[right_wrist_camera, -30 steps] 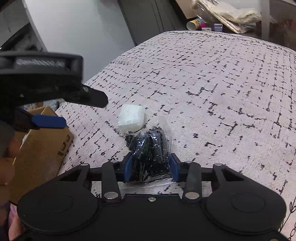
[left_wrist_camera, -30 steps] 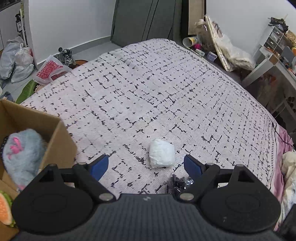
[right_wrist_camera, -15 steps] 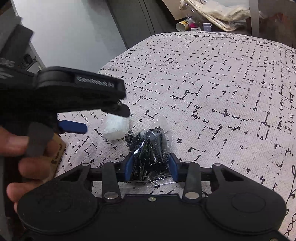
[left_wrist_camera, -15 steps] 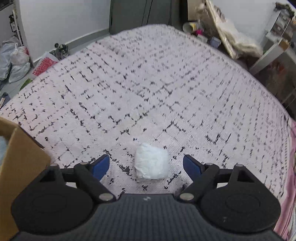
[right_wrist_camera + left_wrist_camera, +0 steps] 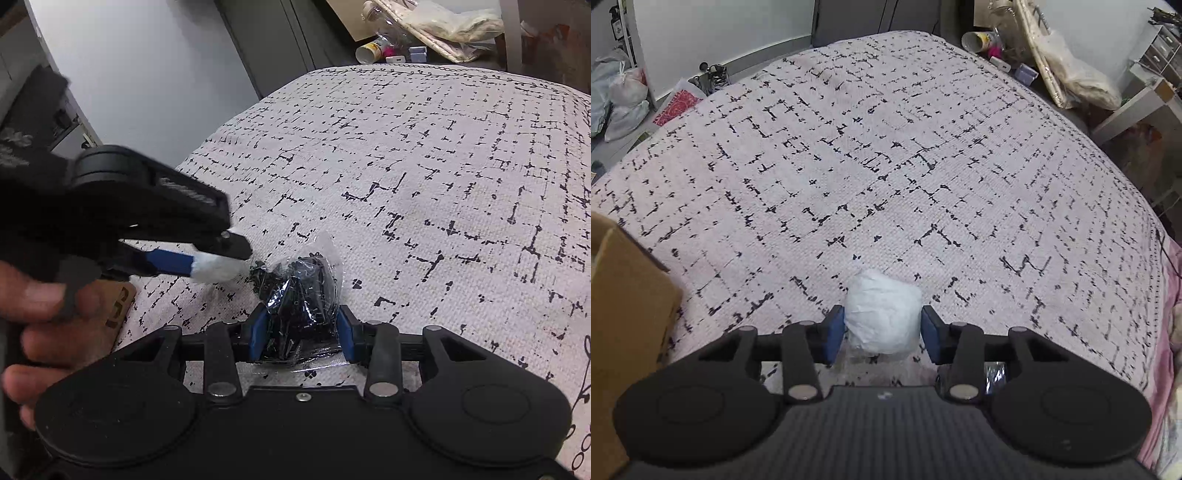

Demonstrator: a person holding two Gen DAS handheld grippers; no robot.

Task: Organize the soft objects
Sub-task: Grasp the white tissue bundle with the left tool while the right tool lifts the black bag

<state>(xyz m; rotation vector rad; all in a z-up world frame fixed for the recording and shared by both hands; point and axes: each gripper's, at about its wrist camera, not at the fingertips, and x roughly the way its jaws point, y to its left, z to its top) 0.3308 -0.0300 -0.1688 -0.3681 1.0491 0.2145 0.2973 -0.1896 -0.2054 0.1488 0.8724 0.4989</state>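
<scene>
left gripper (image 5: 882, 334): fingers pressed in on both sides of the white bundle (image 5: 883, 316), so yeah, it's got it. Blue pads touch it left and right.
white bundle: sits on the bed (image 5: 886, 166), low in the left view, wrapped in something crinkly and soft looking. From the right view it's just beside the bag, poking out past the left gripper's tip.
right gripper (image 5: 300, 336): fingers narrow, clamped on the bag (image 5: 301, 291).
bag: clear plastic, stuffed with small black bits, can't tell what they are. Resting on the bed, top sticking out past the fingers.
box (image 5: 624, 314): cardboard, at the left edge of the bed, near the left gripper.
hand (image 5: 48, 325): bare, wrapped around the left gripper's handle, a bit blurry.
bed: white cover with a black broken-grid pattern.
</scene>
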